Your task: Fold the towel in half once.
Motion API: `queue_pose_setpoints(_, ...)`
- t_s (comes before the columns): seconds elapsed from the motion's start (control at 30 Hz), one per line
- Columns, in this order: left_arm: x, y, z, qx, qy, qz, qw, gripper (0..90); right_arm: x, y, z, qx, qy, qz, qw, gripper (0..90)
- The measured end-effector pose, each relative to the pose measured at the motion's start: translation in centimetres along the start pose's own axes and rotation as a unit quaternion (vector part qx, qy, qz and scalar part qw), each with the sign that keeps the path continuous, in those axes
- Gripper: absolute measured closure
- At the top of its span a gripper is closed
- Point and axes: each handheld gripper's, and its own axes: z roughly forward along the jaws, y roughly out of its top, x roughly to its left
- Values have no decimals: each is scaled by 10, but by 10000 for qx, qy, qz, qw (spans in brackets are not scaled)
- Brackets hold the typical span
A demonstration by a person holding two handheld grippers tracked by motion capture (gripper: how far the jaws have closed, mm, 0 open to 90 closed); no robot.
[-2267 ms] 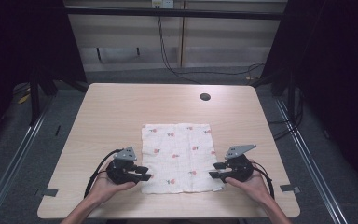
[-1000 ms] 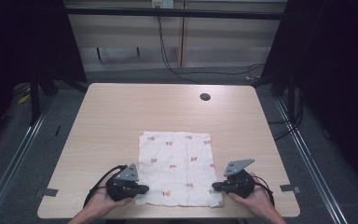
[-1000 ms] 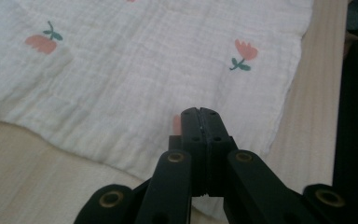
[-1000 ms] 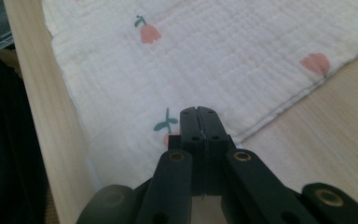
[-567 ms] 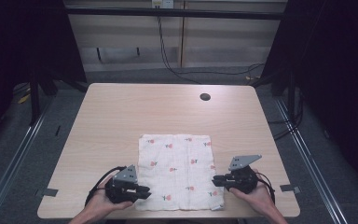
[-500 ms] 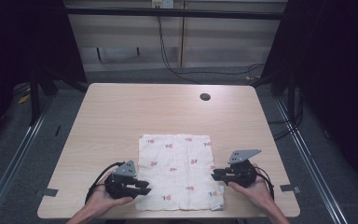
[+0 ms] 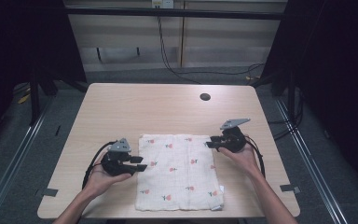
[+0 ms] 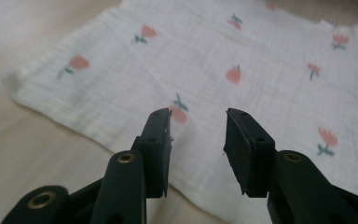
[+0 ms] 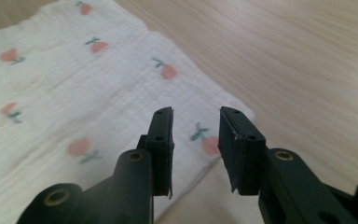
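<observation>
Your white cloth (image 7: 179, 171) with small red flower prints lies spread flat, nearly square, on the near middle of the bench (image 7: 168, 109).

In the high view, both forearms are cut off by the bottom edge below the cloth (image 7: 179, 172), so nothing of the person past the elbows can be told. The small dark round mark (image 7: 205, 97) on the table beyond the cloth's far edge is too small to identify. In the left gripper view, the cloth's far corners run out of the picture and its far part is blurred. In the right gripper view, the cloth is cut by the left edge.
</observation>
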Motion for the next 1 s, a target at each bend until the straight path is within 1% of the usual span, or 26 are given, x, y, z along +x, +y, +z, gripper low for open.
queue_pose_setpoints(0.07, 6, 6, -3, -102, 101, 12, 9999, 596, -10, 4, 10, 49, -96, 51, 9999, 637)
queue_pose_setpoints(0.1, 10, 9, -3, -159, 108, -58, 9998, 596, -12, 6, 12, 96, -57, 86, 9999, 630)
queue_pose_setpoints(0.13, 16, 12, -2, -124, 149, -79, 9998, 596, -16, 7, 17, 117, 23, 124, 9999, 600)
queue_pose_setpoints(0.17, 24, 15, 4, -98, 269, -179, 9994, 588, -19, 10, 26, 333, 2, 169, 9993, 577)
queue_pose_setpoints(0.2, 24, 15, 4, -98, 269, -179, 9994, 573, -19, 10, 30, 365, -110, 81, 9992, 576)
queue_pose_setpoints(0.23, 30, 16, 9, -34, 271, -283, 9992, 557, -20, 11, 34, 408, -140, 55, 9991, 572)
queue_pose_setpoints(0.3, 39, 17, 20, 40, 330, -365, 9988, 557, -21, 12, 37, 417, -158, 86, 9990, 564)
queue_pose_setpoints(0.33, 43, 16, 25, 65, 303, -470, 9984, 552, -22, 13, 39, 431, -230, 58, 9988, 553)
queue_pose_setpoints(0.4, 51, 16, 32, 161, 385, -499, 9979, 533, -23, 12, 42, 416, -357, 3, 9985, 546)
queue_pose_setpoints(0.43, 53, 17, 32, 165, 368, -532, 9978, 532, -24, 11, 42, 400, -415, -26, 9983, 545)
queue_pose_setpoints(0.47, 53, 17, 32, 165, 368, -532, 9978, 528, -25, 10, 41, 403, -312, 39, 9987, 545)
queue_pose_setpoints(0.5, 59, 17, 31, 62, 429, -641, 9970, 519, -25, 9, 41, 358, -222, 52, 9991, 545)
queue_pose_setpoints(0.57, 61, 18, 31, 32, 432, -670, 9968, 516, -24, 9, 41, 391, -251, 62, 9989, 544)
queue_pose_setpoints(0.6, 65, 18, 31, 41, 495, -670, 9965, 511, -23, 7, 42, 442, -203, -1, 9988, 541)
queue_pose_setpoints(0.63, 70, 18, 31, -33, 529, -721, 9960, 511, -22, 6, 43, 394, -185, -46, 9990, 541)
queue_pose_setpoints(0.67, 73, 19, 31, -58, 557, -768, 9955, 509, -20, 6, 43, 410, -259, -59, 9988, 542)
queue_pose_setpoints(0.7, 73, 19, 31, -58, 557, -768, 9955, 505, -20, 7, 43, 424, -270, -76, 9987, 547)
queue_pose_setpoints(0.73, 76, 19, 32, -199, 833, -700, 9939, 510, -18, 7, 43, 441, -307, -93, 9985, 559)
queue_pose_setpoints(0.77, 76, 19, 32, -199, 833, -700, 9939, 504, -18, 7, 43, 441, -307, -93, 9985, 559)
queue_pose_setpoints(0.8, 80, 19, 33, -294, 765, -795, 9935, 504, -16, 7, 44, 423, -301, -127, 9986, 579)
queue_pose_setpoints(0.83, 84, 19, 34, -252, 721, -835, 9936, 501, -16, 7, 44, 415, -261, -123, 9987, 634)
queue_pose_setpoints(0.87, 85, 18, 36, -224, 794, -799, 9934, 503, -15, 8, 44, 409, -257, -99, 9988, 661)
queue_pose_setpoints(0.9, 89, 17, 37, -224, 703, -823, 9939, 508, -15, 7, 44, 373, -243, -19, 9990, 707)
queue_pose_setpoints(0.93, 90, 16, 37, -192, 725, -828, 9937, 508, -16, 7, 44, 368, -216, 38, 9991, 732)
queue_pose_setpoints(0.97, 91, 16, 37, -214, 710, -851, 9936, 506, -17, 7, 44, 344, -189, 111, 9992, 742)
queue_pose_setpoints(1.0, 93, 16, 36, -264, 719, -896, 9930, 506, -18, 7, 43, 360, -156, 192, 9990, 776)
